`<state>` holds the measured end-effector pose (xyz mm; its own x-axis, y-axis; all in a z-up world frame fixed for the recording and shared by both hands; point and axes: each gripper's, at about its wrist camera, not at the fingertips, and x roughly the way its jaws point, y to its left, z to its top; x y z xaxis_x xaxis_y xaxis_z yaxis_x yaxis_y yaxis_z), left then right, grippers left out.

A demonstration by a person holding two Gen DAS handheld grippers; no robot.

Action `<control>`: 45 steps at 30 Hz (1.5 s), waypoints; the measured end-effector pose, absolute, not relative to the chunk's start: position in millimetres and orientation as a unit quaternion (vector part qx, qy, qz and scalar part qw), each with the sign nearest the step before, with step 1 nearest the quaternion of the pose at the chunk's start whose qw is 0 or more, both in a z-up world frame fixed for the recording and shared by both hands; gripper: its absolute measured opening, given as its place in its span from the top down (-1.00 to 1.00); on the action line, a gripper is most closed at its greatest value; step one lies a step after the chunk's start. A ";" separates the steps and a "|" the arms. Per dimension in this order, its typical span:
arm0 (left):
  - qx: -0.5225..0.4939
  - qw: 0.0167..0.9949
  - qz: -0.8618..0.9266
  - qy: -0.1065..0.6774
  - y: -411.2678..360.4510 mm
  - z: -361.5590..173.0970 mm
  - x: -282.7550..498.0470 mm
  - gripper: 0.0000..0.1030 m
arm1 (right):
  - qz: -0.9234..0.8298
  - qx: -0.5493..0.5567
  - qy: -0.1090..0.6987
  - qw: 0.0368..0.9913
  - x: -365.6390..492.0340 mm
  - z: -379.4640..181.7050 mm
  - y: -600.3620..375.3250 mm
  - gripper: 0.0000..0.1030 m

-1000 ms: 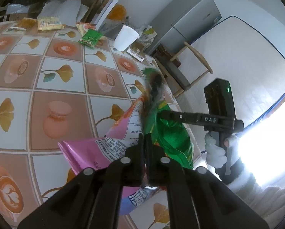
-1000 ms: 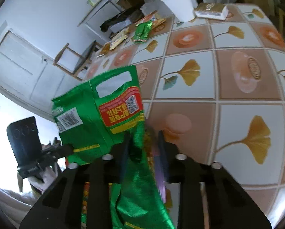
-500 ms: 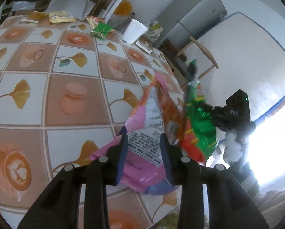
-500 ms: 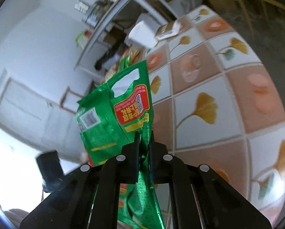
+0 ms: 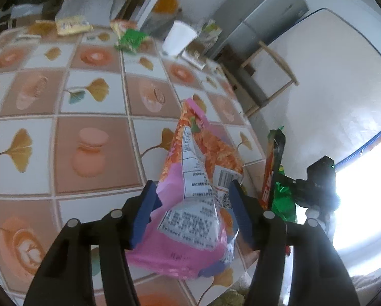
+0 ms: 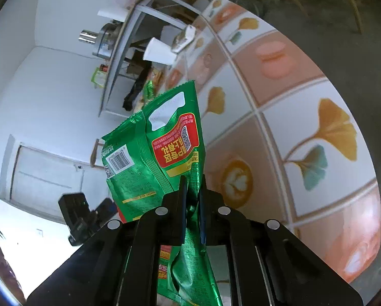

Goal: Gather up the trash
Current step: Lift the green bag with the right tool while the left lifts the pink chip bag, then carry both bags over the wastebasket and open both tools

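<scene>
Over the table [image 5: 93,137], left tool [image 5: 193,204] is opening around the pink bag [image 5: 190,204]; right tool [image 6: 191,199] should keep pinching the green bag [image 6: 164,148].

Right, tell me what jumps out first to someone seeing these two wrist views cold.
The crinkled pink and orange snack bag fills the left wrist view, standing between the left gripper whose jaws are opening around it. In the right wrist view, the shiny green foil packet with a red label sticks up, pinched in the shut right gripper. Behind both lies the ginkgo-leaf patterned tablecloth.
</scene>
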<state>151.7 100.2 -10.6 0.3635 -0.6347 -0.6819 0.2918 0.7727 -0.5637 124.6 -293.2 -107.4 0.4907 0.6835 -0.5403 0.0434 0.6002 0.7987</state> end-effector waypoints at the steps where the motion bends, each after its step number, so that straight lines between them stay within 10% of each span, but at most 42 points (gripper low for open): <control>1: -0.174 0.804 -0.288 0.491 95.7 -11.6 155.0 -0.11 | 0.206 0.392 0.460 0.770 123.2 -107.1 -293.1 0.87; 11: -0.104 0.804 -0.254 0.528 61.2 -31.1 160.5 -0.03 | 0.206 0.397 0.465 0.764 116.0 -114.2 -297.1 0.86; 24: -0.091 0.839 -0.236 0.482 60.2 -14.8 140.4 0.60 | 0.199 0.417 0.449 0.765 108.0 -111.3 -299.3 0.87; 45: -0.082 0.835 -0.345 0.420 -40.6 50.1 148.3 0.68 | 0.171 0.546 0.309 0.760 35.6 -114.5 -389.2 0.87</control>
<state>148.3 -40.6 50.1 0.4090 -0.6456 -0.6449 0.5079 0.7482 -0.4269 35.6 -389.2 -114.5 0.7502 0.5975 -0.2832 0.0778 0.3456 0.9352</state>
